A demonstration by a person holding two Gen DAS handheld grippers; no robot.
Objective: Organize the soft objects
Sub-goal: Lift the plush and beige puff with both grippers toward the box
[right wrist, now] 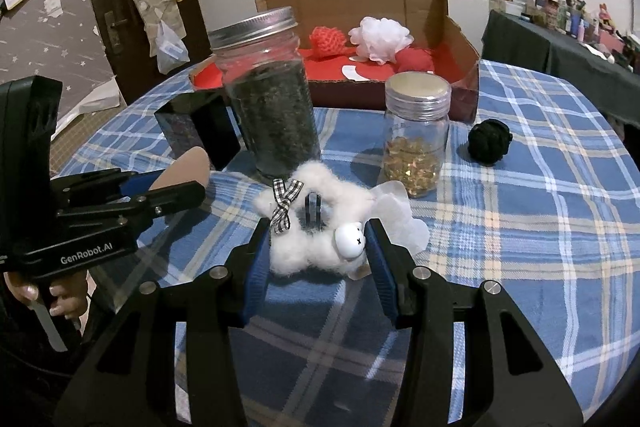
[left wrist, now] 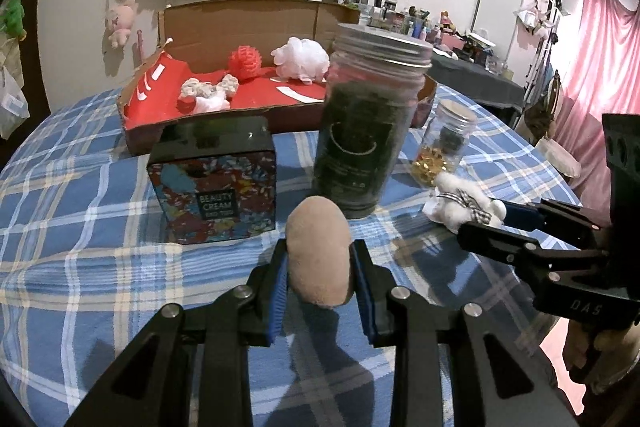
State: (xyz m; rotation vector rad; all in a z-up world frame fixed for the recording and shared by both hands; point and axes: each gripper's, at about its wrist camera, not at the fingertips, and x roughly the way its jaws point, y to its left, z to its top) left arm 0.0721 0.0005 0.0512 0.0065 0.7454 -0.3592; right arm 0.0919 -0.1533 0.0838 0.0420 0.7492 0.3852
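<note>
blue-padded, our left hand-held gripper (left wrist: 319, 269) is clamped on a beige makeup sponge (left wrist: 319, 259), held above the plaid surface (left wrist: 80, 259). our right hand-held gripper (right wrist: 318, 247) sits around a fluffy white sheep scrunchie (right wrist: 308, 223) lying on the surface; we cannot tell whether it squeezes. beyond stand a jar of dark leaves (right wrist: 268, 99), a gold-bead jar (right wrist: 416, 131) and the cardboard box (left wrist: 224, 23).

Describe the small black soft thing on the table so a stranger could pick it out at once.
Start at the open cardboard box at the back of the blue plaid tablecloth. In front of its right corner stands a small jar of gold bits; the black knotted ball lies alone just right of that jar. It is the only dark soft item on the cloth, and neither claw touches it.
</note>
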